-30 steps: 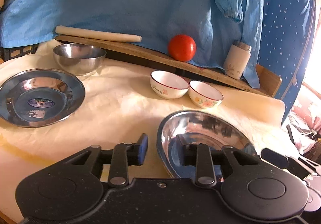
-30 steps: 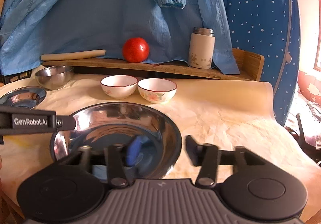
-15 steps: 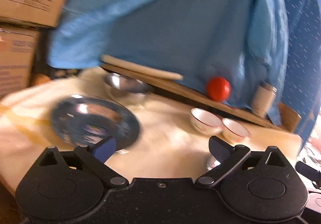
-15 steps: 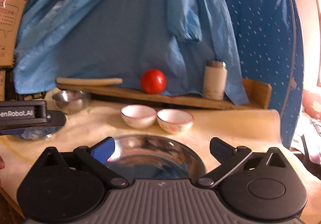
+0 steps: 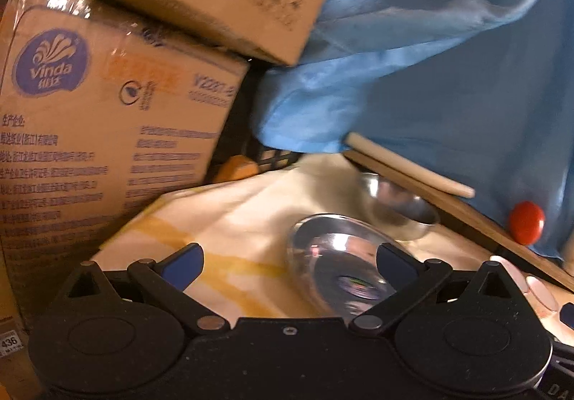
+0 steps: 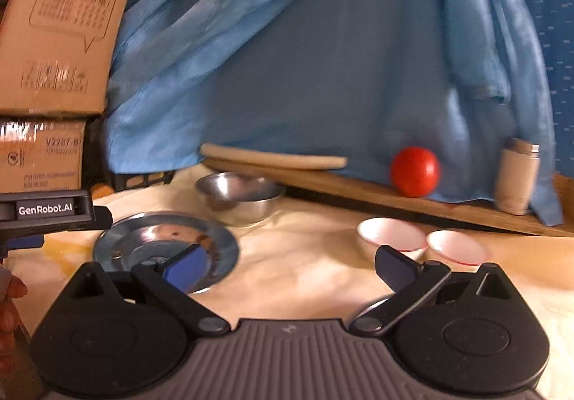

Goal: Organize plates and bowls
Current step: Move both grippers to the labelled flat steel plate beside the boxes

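My left gripper is open with nothing between its fingers. Just ahead of it and to the right, a flat steel plate with a sticker lies on the cream cloth. A steel bowl sits behind that plate. My right gripper is also open and holds nothing. The same steel plate lies ahead of its left finger, with the steel bowl beyond. Two white bowls stand side by side ahead on the right. A sliver of another steel rim shows under the right finger.
Stacked cardboard boxes stand at the table's left end. At the back, a wooden board carries a rolling pin, a red tomato and a tumbler against blue cloth. The left tool's labelled body shows at the left.
Both grippers opened wide and came off the large steel plate at the front. Both views swung left, bringing the cardboard boxes and the flat stickered plate in front.
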A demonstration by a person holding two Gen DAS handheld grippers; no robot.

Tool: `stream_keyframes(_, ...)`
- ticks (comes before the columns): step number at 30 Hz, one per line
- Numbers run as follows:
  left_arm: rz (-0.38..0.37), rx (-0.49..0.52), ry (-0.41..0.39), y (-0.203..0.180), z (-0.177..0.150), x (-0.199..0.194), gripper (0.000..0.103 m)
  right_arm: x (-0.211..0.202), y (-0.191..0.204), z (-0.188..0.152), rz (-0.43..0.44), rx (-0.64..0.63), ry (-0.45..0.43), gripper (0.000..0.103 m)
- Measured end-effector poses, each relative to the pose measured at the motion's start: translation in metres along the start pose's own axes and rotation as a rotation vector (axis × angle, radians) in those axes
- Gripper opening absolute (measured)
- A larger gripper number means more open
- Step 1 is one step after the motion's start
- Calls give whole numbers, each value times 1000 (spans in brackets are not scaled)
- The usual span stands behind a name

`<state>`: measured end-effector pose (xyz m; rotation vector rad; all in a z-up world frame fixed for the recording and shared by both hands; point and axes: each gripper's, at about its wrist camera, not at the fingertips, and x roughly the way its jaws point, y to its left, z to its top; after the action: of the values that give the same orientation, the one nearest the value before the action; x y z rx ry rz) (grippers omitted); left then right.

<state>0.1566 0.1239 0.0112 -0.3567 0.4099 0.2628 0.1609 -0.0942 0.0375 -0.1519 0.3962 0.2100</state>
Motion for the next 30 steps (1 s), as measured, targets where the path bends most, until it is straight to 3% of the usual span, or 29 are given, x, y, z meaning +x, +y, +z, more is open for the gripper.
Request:
stream_keyframes(9, -37, 13, 11, 1, 6, 17, 102, 42, 22, 3, 64, 32, 88, 103)
stream_keyframes(16, -92, 37, 48, -9, 4, 34, 102, 64, 12, -2, 119, 160, 182, 103)
stream_keyframes(20, -86, 54, 49, -9, 1, 38, 102, 71, 7, -4, 142, 208, 216, 103)
stream_keyframes(30, -127, 56, 36, -14, -1, 31, 101, 75, -1, -7, 180, 277, 232, 102)
